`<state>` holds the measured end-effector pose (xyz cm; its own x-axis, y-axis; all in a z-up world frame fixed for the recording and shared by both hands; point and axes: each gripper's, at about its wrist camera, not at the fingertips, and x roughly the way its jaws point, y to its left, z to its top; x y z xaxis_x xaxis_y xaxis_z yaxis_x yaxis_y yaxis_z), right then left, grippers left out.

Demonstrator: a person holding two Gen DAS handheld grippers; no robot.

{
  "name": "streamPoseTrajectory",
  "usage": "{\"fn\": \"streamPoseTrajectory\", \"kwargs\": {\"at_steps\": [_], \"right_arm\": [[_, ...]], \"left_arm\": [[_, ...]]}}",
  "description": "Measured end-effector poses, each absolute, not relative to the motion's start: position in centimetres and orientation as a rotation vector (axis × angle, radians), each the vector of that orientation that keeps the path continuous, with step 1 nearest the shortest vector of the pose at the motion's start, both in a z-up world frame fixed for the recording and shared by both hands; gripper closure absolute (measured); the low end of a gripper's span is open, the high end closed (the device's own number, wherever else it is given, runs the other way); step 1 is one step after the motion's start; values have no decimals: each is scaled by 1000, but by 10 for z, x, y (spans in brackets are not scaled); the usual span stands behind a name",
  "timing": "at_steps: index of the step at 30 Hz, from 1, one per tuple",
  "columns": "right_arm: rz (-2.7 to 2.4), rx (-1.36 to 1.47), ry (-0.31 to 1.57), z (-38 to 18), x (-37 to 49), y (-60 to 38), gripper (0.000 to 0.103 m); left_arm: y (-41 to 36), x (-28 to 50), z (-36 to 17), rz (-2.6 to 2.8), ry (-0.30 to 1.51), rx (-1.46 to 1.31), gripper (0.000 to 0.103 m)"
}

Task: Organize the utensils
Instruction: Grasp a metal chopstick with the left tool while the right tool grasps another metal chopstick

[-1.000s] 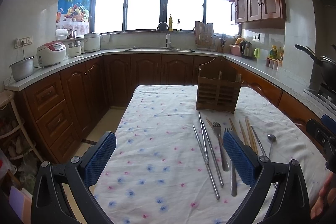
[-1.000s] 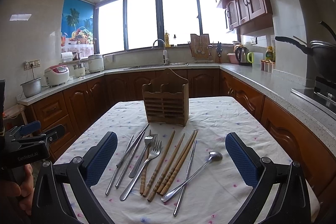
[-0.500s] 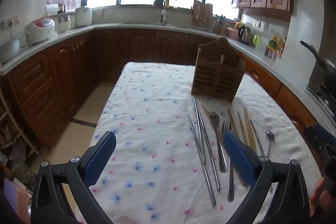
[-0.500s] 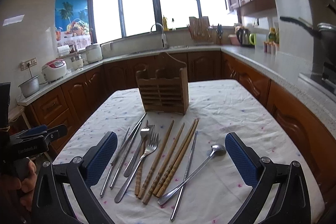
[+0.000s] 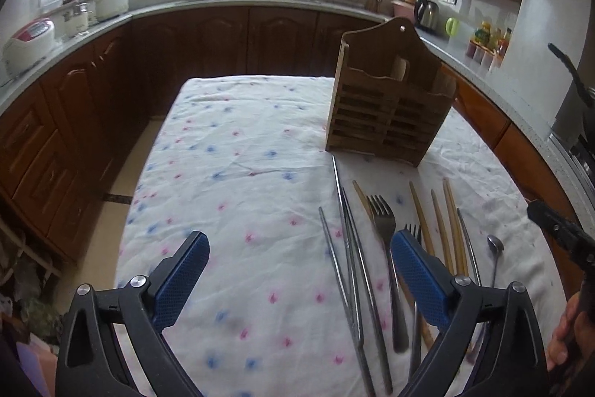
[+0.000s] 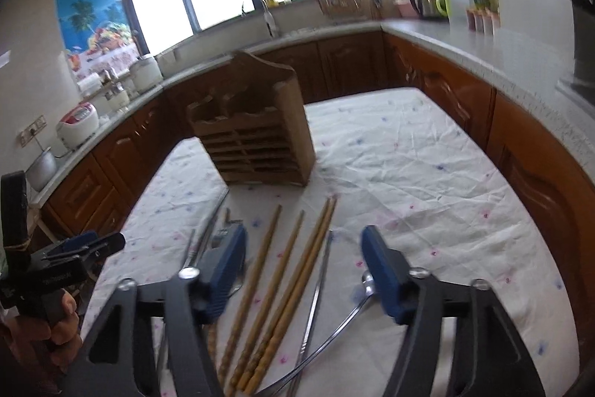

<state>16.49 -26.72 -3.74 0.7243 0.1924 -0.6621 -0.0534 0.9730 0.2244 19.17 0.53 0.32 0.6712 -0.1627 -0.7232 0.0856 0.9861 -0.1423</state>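
Note:
A wooden utensil holder (image 5: 386, 106) stands upright on the table's white flowered cloth (image 5: 238, 173); it also shows in the right wrist view (image 6: 256, 144). In front of it lie metal chopsticks (image 5: 349, 248), two forks (image 5: 383, 222), wooden chopsticks (image 6: 282, 278) and a spoon (image 5: 494, 248). My left gripper (image 5: 297, 266) is open and empty, low over the cloth, with the metal chopsticks between its fingers. My right gripper (image 6: 303, 270) is open and empty, low over the wooden chopsticks.
Brown cabinets and a grey counter (image 5: 223, 2) ring the table. A rice cooker (image 5: 29, 39) stands on the left, a kettle (image 5: 425, 12) and jars on the right. The other gripper shows at each view's edge (image 6: 67, 263).
Both grippers have dropped lower and moved forward over the utensils. The right gripper's fingers have come somewhat closer together. The right view is tilted and blurred by motion.

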Motion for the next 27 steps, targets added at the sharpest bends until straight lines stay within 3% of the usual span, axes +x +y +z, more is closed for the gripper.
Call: {"fn": "streamPoseTrajectory", "kwargs": {"at_steps": [4, 12, 16, 23, 25, 27], "right_arm": [[126, 192, 846, -57, 187, -270, 66], [142, 153, 989, -93, 209, -260, 79], [141, 150, 1021, -102, 217, -261, 79], [131, 132, 1041, -109, 224, -260, 88], [122, 131, 1050, -110, 228, -262, 93], [123, 138, 1059, -111, 232, -264, 96]], "left_arm": [[3, 220, 2, -148, 862, -79, 9], [-10, 281, -17, -179, 950, -49, 18], [-21, 315, -35, -179, 992, -12, 22], [-41, 365, -66, -178, 1070, 50, 38], [-45, 375, -76, -184, 1107, 58, 49], [-52, 380, -80, -177, 1093, 106, 50]]}}
